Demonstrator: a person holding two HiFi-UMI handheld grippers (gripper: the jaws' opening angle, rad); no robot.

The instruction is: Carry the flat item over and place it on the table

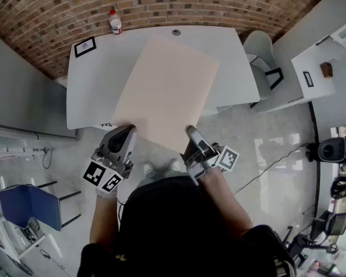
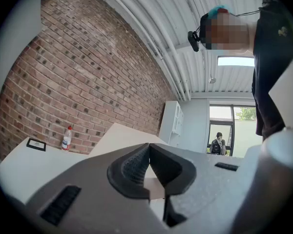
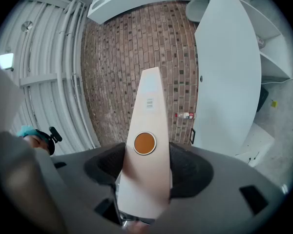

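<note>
Mid-carry: flat board over white table, near edge overhanging. Right gripper clamped on it; left gripper apparently pinching its corner. Best: lower evenly, release the 2 grips together.

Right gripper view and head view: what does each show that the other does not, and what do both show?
Only the right gripper view: an orange round sticker and a small printed label on the flat board. Only the head view: the left gripper on the board's near edge, and a blue chair. Both: the board in the right gripper, the white table, the bottle.
</note>
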